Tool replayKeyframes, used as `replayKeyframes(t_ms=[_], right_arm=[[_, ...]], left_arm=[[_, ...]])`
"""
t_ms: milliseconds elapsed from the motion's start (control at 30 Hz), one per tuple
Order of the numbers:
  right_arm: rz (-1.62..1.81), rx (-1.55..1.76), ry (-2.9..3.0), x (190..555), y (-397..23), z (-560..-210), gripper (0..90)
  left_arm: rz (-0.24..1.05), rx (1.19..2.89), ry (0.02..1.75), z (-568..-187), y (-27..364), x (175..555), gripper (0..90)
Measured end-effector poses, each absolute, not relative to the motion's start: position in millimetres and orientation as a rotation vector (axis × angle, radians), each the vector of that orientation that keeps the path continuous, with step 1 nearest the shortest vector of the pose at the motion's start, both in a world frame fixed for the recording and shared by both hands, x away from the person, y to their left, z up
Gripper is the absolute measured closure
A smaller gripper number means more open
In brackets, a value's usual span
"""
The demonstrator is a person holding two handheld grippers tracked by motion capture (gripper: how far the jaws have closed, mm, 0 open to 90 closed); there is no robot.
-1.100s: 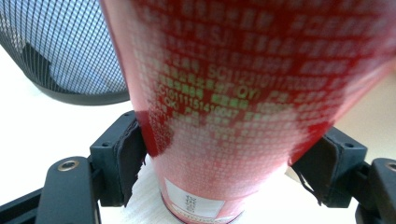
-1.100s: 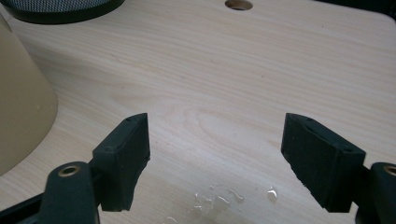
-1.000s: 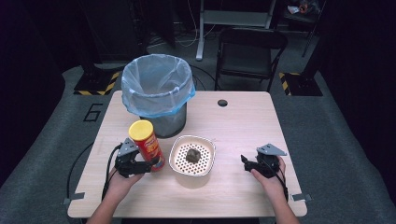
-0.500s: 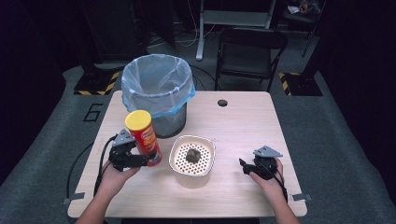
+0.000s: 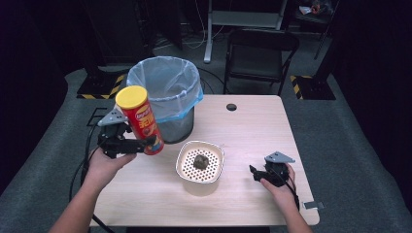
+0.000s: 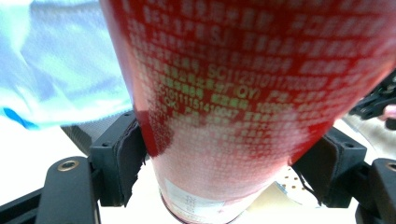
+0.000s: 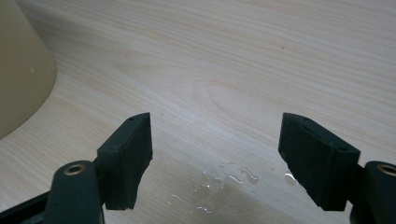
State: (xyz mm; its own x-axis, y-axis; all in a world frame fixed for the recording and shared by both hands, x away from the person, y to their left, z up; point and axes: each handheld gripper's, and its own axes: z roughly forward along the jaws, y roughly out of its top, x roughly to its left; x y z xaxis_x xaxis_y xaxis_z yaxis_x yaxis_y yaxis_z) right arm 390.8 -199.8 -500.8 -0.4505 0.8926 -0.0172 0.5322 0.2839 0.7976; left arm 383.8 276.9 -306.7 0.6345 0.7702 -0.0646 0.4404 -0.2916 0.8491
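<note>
I am gripping the red chip can (image 5: 140,120) between my left gripper's (image 5: 141,143) jaws, holding it off the table (image 5: 252,126) just beside the lined bin (image 5: 167,92). My right gripper (image 5: 256,172) is resting empty, jaws apart after closing slightly, beside the perforated bowl (image 5: 200,161).

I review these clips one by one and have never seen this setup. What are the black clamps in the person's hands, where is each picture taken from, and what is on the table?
A person holds a handheld two-jaw gripper in each hand; there is no robot arm. The high view looks down on the wooden table. The other two pictures come from cameras riding on each gripper, looking along its black jaws. The left gripper is clamped on a red chip can with a yellow lid, lifted off the table beside a lined trash bin. The right gripper rests open and empty near small water drops. A perforated cream basket holds a dark lump.
</note>
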Motion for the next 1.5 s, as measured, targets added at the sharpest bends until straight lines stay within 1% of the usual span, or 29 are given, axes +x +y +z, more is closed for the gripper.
replayKeyframes(t_ms=[267,633,933,1067,1367,1500], right_arm=[[1.032,1.285,2.093,391.3,-199.3,-501.8,25.5],[1.021,1.283,2.1,392.2,-201.0,-503.3,25.5],[1.018,1.275,2.104,392.3,-202.3,-502.8,25.6],[1.019,1.293,2.089,392.3,-202.3,-503.1,25.6],[1.006,1.293,2.105,392.7,-203.1,-504.9,25.5],[1.022,1.309,2.103,392.2,-202.0,-505.4,25.6]], left_arm=[[0.453,1.963,0.977,-266.8,272.0,391.0,23.2],[0.464,2.004,0.937,-220.8,255.7,404.6,23.2],[0.445,2.01,0.929,-203.6,239.7,419.4,23.2],[0.457,2.006,0.936,-196.6,235.0,429.6,23.2],[0.461,1.94,1.003,-186.4,231.2,459.1,23.2],[0.489,1.929,1.024,-183.4,228.6,471.8,23.2]])
